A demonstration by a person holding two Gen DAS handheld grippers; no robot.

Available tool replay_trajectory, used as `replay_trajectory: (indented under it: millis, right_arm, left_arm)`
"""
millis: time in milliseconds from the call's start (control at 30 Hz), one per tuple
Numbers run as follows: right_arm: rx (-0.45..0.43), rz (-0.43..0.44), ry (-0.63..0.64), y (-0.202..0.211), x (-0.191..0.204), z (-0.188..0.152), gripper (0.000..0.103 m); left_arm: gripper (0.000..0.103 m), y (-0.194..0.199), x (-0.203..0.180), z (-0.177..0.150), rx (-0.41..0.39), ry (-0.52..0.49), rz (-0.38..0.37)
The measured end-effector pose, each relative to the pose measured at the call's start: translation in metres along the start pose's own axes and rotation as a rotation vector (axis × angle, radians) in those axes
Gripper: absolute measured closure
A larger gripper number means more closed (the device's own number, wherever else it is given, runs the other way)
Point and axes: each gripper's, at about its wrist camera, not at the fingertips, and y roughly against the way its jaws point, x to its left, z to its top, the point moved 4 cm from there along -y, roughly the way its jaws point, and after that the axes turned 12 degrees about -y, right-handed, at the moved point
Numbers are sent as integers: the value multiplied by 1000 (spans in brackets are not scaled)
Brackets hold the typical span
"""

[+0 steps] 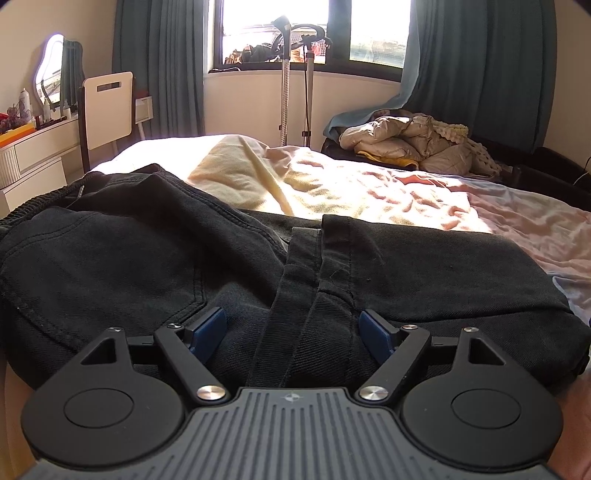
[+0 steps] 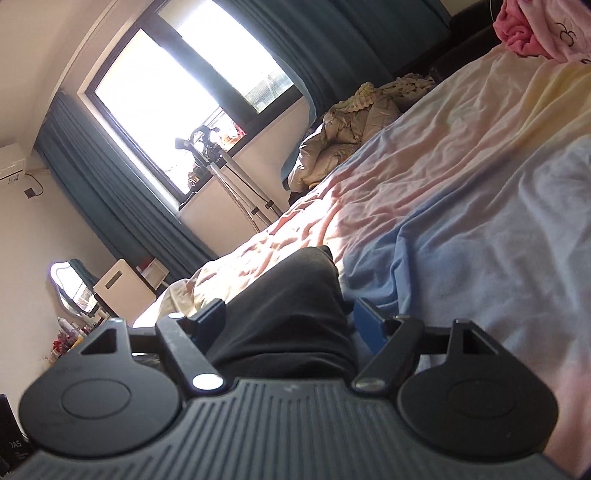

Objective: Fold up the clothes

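1. My left gripper (image 1: 291, 332) hangs low over the black jeans (image 1: 155, 258), which lie folded on the bed (image 1: 517, 225); its jaws stand wide, the blue pads (image 1: 208, 332) clear of the denim's hemmed leg ends between them.
2. My right gripper (image 2: 286, 326) sits rolled, the room tilted in its view. Its jaws are spread wide around a rounded fold of the black jeans (image 2: 291, 295), and the pads do not press it.
3. The jeans' far edge ends partway across the bed; beyond it the wrinkled pastel sheet (image 2: 461, 184) lies bare up to a pink garment (image 2: 532, 29) at the far corner.
4. A chair (image 1: 105, 107) stands left of the bed, a puffy beige jacket (image 1: 402, 140) heaped past its far side, below the window (image 1: 314, 33).
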Motion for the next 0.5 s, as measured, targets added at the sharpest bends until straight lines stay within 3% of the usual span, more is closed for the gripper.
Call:
replay_trajectory:
  millis: [67,233,367,500]
  right_arm:
    - [63,27,-109,-15,-16,-7,25]
    - [113,-51,-108,-36,-25,-23,25]
    - [101,-75,-64,-44,-19,-26,18]
    - [62,-35,68,-40,16,-33,20]
  left_arm:
    - [19,0,-1,0,1,-8,-2]
    - [18,0,-1,-1,1,-11,-4]
    - [18,-1,-2,-1,-2,-11,-1]
    - [18,-1,-3,-1,-2,-11,4]
